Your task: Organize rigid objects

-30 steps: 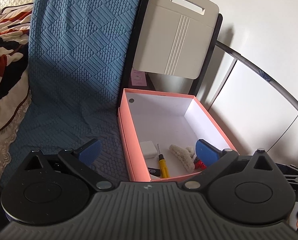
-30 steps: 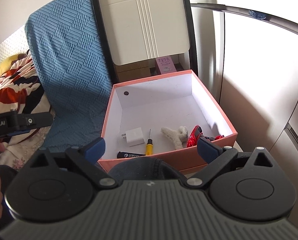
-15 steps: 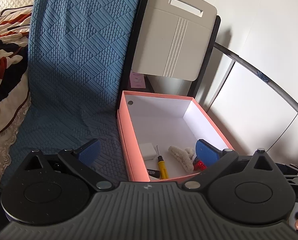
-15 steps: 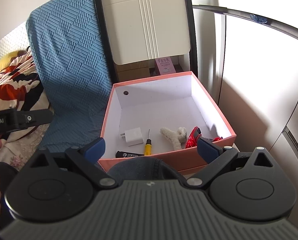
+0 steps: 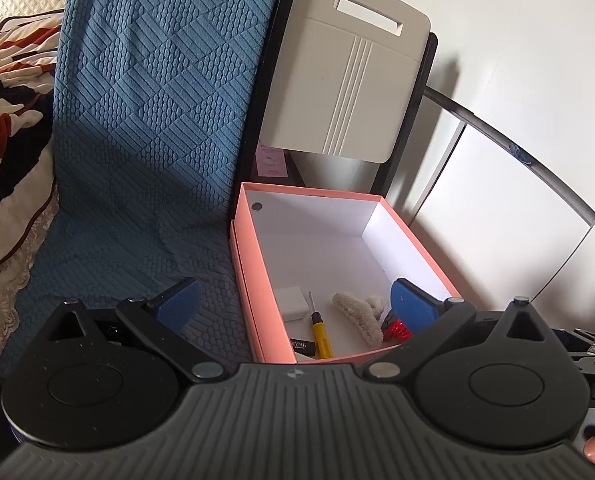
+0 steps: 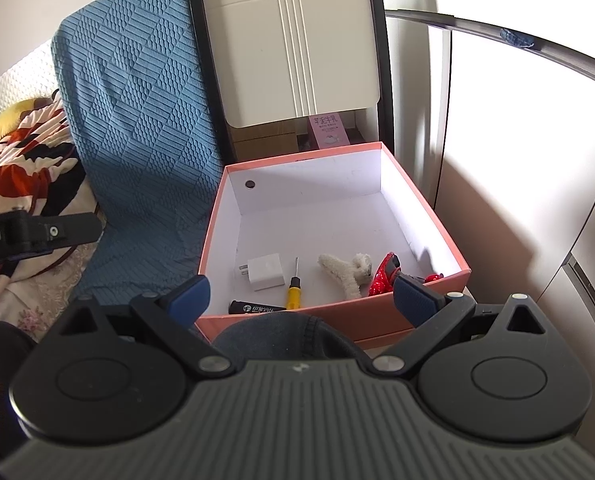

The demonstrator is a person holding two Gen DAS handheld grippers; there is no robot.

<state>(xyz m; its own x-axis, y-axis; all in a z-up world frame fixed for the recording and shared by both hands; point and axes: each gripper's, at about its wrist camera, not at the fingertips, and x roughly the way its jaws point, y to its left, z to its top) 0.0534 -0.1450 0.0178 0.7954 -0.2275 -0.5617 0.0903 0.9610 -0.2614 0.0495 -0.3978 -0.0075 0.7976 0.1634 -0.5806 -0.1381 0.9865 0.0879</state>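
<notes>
A pink box (image 5: pixel 249 276) (image 6: pixel 213 232) with a white inside stands open beside the bed. In it lie a white charger (image 6: pixel 266 271) (image 5: pixel 295 298), a yellow screwdriver (image 6: pixel 293 290) (image 5: pixel 321 334), a black battery (image 6: pixel 255 307), a fluffy white hair clip (image 6: pixel 345 270) (image 5: pixel 357 314) and a red clip (image 6: pixel 383 274) (image 5: pixel 395 326). My left gripper (image 5: pixel 297 300) is open and empty, above the box's near left corner. My right gripper (image 6: pixel 301 296) is open and empty, just short of the box's near wall.
A blue textured cover (image 5: pixel 145 120) (image 6: pixel 137 120) drapes over the bed left of the box. A beige folding chair back (image 5: pixel 345 64) (image 6: pixel 293 40) stands behind it. A pink carton (image 6: pixel 327 132) sits on a shelf behind. White cabinet doors (image 6: pixel 517 160) are at the right.
Both grippers have drawn back and up a little from the box; the view of it shifted slightly. Both stay open and the things in the box have not moved.
</notes>
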